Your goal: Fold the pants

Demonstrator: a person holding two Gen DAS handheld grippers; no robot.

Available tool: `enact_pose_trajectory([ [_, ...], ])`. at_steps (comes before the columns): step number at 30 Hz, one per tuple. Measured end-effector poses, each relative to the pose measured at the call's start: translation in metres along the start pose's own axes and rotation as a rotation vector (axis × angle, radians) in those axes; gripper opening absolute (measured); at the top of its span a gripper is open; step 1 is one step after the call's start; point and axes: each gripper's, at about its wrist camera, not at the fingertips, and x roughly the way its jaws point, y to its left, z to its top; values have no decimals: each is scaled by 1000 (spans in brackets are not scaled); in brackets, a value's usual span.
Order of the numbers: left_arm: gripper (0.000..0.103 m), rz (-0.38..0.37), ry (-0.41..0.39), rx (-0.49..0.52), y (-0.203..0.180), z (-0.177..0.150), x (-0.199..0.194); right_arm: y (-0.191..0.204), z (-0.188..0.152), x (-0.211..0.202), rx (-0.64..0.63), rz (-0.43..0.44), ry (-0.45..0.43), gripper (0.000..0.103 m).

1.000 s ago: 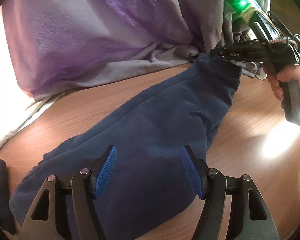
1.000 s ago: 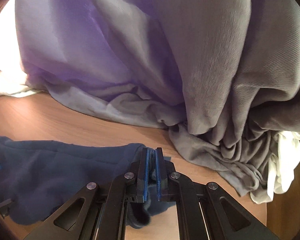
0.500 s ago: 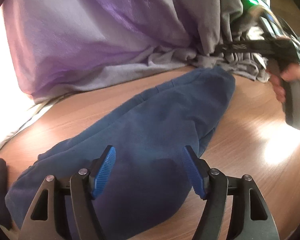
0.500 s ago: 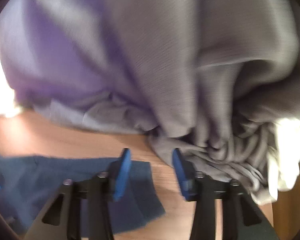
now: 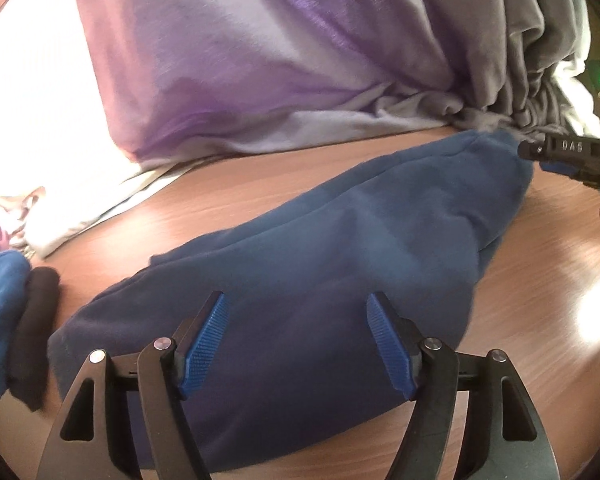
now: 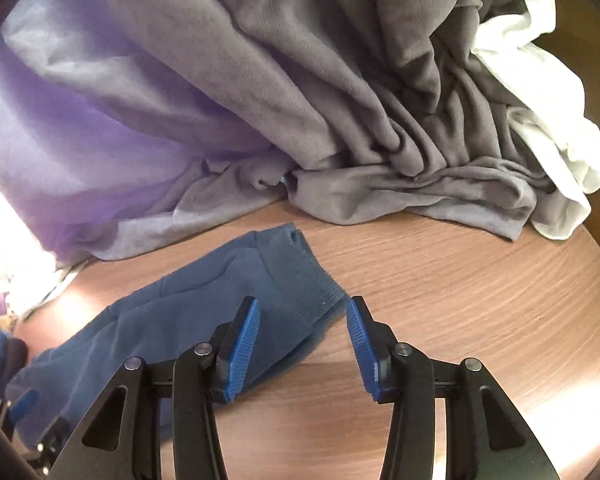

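Dark blue pants (image 5: 340, 264) lie folded lengthwise on the wooden table (image 5: 260, 184), running from near left to far right. My left gripper (image 5: 298, 342) is open and empty, hovering over the near end of the pants. My right gripper (image 6: 302, 336) is open and empty, just above the ribbed waistband end (image 6: 300, 280) of the pants (image 6: 172, 320). The right gripper also shows at the right edge of the left wrist view (image 5: 560, 156), beside the far end of the pants.
A heap of purple and grey cloth (image 5: 280, 60) lies along the back of the table, also in the right wrist view (image 6: 320, 92), with a white cloth (image 6: 548, 112) at its right. Blue and dark garments (image 5: 24, 320) lie at the near left.
My right gripper has opened and let go of the waistband end of the pants, which now lies flat on the table. The gripper has lifted and drawn back slightly. My left gripper stays open.
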Motion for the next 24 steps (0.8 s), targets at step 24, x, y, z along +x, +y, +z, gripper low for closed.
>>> enact_pose_trajectory([
  [24, 85, 112, 102, 5, 9, -10, 25, 17, 15, 31, -63, -100, -8, 13],
])
